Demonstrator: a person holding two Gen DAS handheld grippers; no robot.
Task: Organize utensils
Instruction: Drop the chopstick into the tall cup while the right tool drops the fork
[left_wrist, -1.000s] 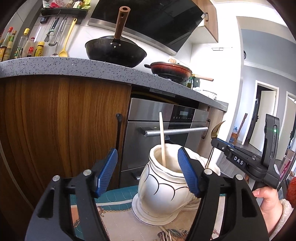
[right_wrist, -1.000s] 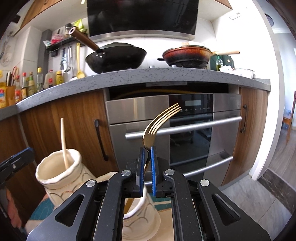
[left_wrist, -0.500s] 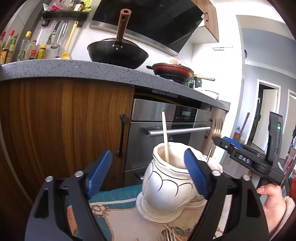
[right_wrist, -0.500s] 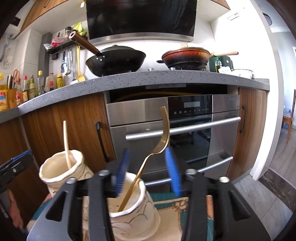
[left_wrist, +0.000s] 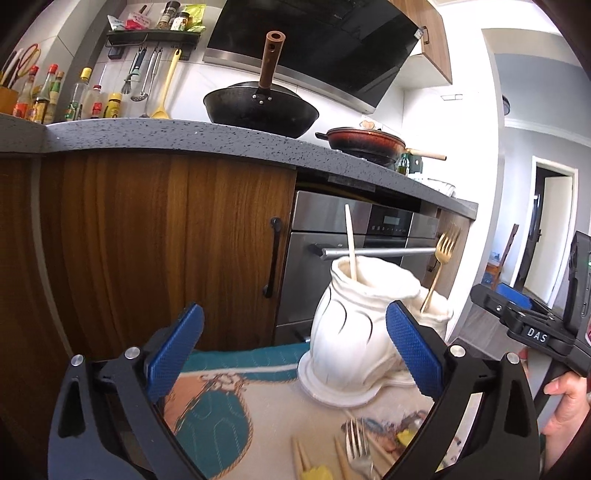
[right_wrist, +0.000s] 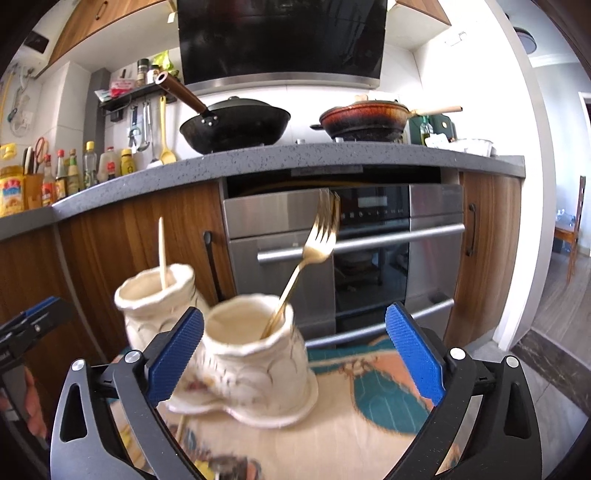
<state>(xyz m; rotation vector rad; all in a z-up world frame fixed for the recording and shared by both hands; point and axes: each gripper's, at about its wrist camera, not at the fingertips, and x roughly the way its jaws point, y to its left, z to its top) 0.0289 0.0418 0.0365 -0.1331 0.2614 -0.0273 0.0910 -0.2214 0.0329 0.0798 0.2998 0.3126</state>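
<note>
gold fork (right_wrist: 295, 275) leans tines-up in the nearer pot of the white double holder (right_wrist: 255, 354), a chopstick (right_wrist: 161, 254) in the other. right gripper (right_wrist: 293, 352) fingers are spread, released; left gripper (left_wrist: 293, 350) fingers are spread too. more utensils (left_wrist: 356, 448) lie on the surface (left_wrist: 236, 398).

Strong daylight floods in from the right in both views, blowing the white wall (left_wrist: 469, 155) out to glare. Fisheye bending curves the countertop (right_wrist: 295, 158) and darkens the corners. In the right wrist view the near ceramic holder (right_wrist: 255, 354) is smeared with blur.
</note>
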